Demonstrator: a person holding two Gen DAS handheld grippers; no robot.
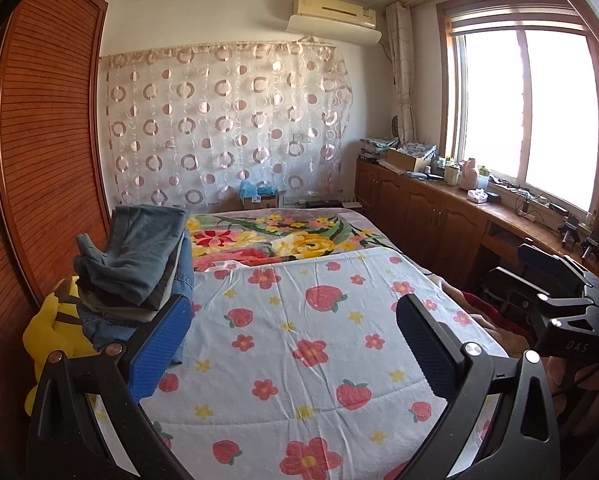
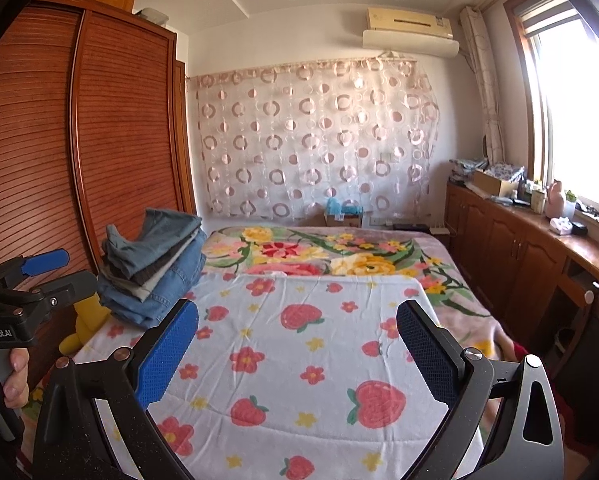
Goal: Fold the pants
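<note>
A stack of folded pants [image 1: 139, 268], blue denim and grey, sits at the left edge of the bed, just beyond my left gripper's left finger; it also shows in the right wrist view [image 2: 155, 268]. My left gripper [image 1: 293, 320] is open and empty above the strawberry-print sheet [image 1: 307, 360]. My right gripper [image 2: 297, 324] is open and empty above the same sheet [image 2: 299, 360]. The left gripper also shows at the left edge of the right wrist view [image 2: 39, 276], and the right gripper at the right edge of the left wrist view [image 1: 547, 276].
A yellow plush toy [image 1: 55, 332] lies below the stack by the wooden wardrobe [image 1: 39, 160]. A floral blanket [image 1: 283, 240] covers the far bed. Wooden cabinets with clutter [image 1: 439, 200] run along the right under the window. A cardboard box [image 1: 259, 200] stands behind the bed.
</note>
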